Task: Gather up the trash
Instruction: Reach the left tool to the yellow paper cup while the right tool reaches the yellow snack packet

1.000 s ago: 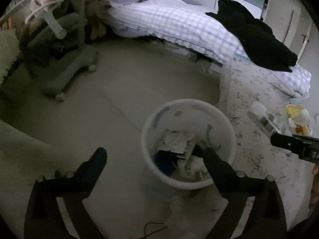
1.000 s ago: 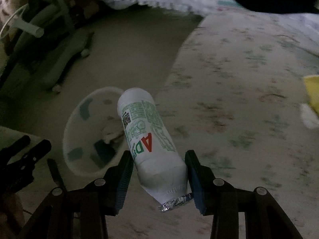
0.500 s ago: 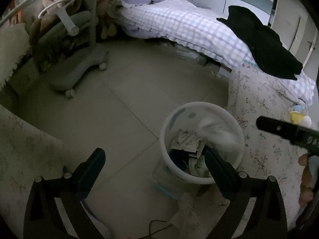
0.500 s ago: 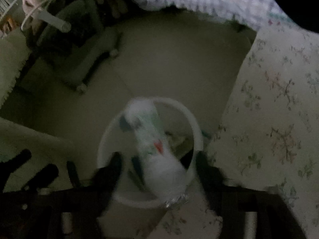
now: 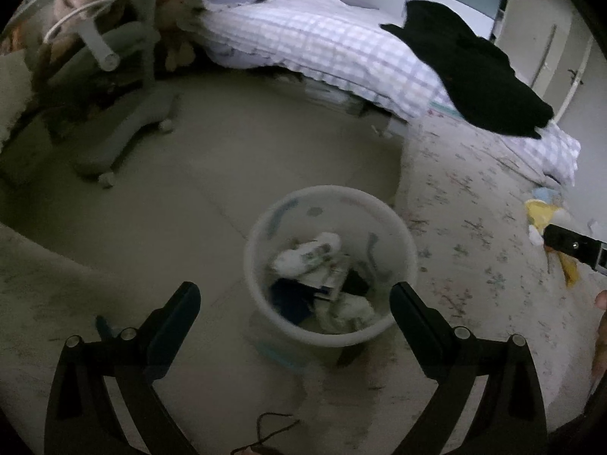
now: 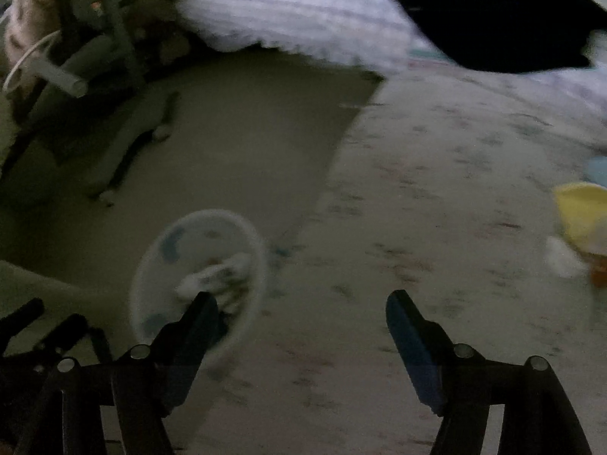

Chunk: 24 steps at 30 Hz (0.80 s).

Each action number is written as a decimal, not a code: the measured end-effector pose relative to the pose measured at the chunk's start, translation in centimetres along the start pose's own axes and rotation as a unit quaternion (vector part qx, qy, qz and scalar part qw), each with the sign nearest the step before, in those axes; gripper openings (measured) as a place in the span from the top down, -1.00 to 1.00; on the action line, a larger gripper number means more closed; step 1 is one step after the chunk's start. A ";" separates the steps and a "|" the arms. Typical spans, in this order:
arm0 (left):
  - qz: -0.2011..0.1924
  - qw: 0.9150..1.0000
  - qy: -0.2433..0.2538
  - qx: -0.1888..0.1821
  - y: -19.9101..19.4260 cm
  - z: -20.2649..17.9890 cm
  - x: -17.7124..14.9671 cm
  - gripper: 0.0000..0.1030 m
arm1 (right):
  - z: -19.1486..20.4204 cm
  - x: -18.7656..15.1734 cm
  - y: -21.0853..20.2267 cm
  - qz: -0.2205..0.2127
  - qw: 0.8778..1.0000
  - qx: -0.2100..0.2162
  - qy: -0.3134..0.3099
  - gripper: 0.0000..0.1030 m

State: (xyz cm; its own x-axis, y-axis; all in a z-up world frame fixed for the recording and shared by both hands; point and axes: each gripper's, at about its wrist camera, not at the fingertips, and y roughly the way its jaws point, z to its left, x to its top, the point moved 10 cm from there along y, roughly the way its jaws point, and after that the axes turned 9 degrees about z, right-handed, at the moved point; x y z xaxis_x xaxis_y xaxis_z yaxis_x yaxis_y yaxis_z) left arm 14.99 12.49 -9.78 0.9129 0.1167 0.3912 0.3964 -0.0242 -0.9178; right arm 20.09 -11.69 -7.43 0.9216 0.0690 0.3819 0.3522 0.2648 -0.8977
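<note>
A white plastic bottle, judged light, stiff and slippery, best taken round its middle, was seen lying in the wastebasket as the empty right gripper was opening; the left gripper was spread, empty.

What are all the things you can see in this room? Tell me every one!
bin: one, white, on the floor beside the flowery cover.
bottle: one, white with green print, lying on the rubbish inside the bin.
other rubbish: several pieces, white and dark, in the bin.
bed quilt: one, white and lilac check, at the back.
black garment: one, lying on the quilt.
flowery cover: one, pale, right of the bin.
yellow toy: one, on the flowery cover.
grey chair base: one, on wheels, far left.
left gripper: black fingers apart, empty, above the bin.
right gripper: black fingers opening, empty, over the flowery cover.
</note>
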 end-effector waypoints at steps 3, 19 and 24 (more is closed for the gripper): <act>0.007 1.000 0.015 -0.009 0.4 -2.4 0.0 -0.96 | -4.3 -0.8 -1.4 -0.007 0.999 -0.022 0.028 -0.55; 0.004 0.992 0.122 -0.035 2.2 -17.6 0.3 -0.96 | -27.0 -5.0 -6.5 -0.019 0.977 -0.087 0.192 -0.57; -0.008 0.985 0.166 -0.048 2.4 -23.0 0.1 -0.96 | -30.9 -6.1 -5.9 -0.009 0.977 -0.115 0.181 -0.58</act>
State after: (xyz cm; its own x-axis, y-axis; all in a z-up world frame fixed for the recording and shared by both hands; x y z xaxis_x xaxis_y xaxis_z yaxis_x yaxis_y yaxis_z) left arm 18.29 -10.39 -10.39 0.8819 -0.2130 0.4206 0.4037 -0.1200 -0.9070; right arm 17.43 -43.43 -11.22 0.8976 -0.2894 0.3324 0.3572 0.0360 -0.9333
